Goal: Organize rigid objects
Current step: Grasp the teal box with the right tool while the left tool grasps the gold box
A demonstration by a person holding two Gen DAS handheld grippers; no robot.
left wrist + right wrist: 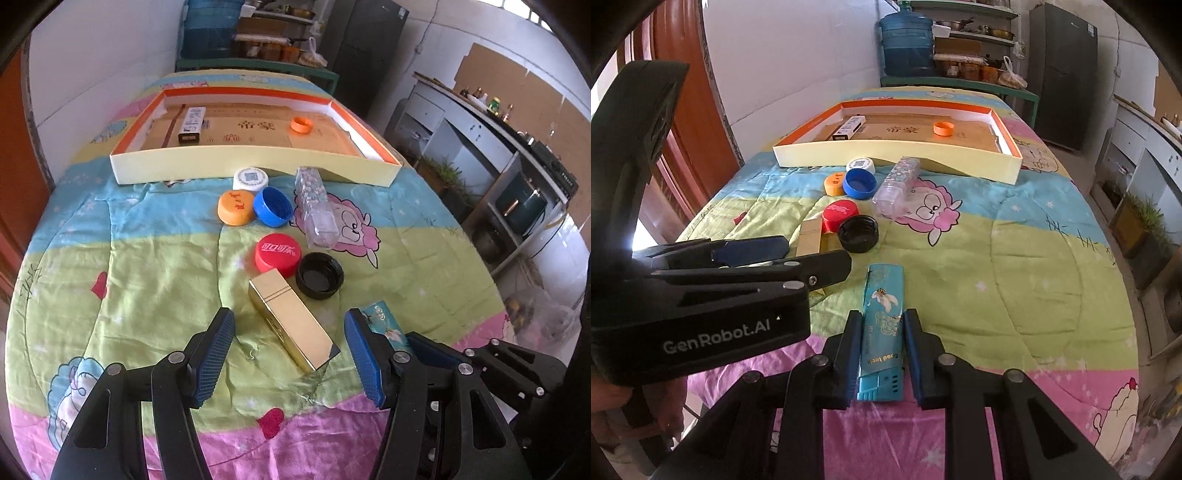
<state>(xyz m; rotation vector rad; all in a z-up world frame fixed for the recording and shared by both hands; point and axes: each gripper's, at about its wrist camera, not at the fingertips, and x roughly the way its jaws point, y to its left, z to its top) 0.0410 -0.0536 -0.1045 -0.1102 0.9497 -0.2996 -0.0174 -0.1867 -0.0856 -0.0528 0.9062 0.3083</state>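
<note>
Quilted table (147,258): left tool (290,354) spread over gold box (291,325); right tool (881,354) pinching lighter (881,332).

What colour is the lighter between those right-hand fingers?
Turquoise lighter with gold flowers; clearest in the right wrist view.

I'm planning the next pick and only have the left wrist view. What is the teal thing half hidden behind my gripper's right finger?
Observer: A blue lighter printed "Good Luck", lying flat on the quilt.
Operator: Is the right gripper anywhere near it?
Observer: Yes. The right gripper straddles it, jaws close along both long sides. I cannot tell whether they touch it.
</note>
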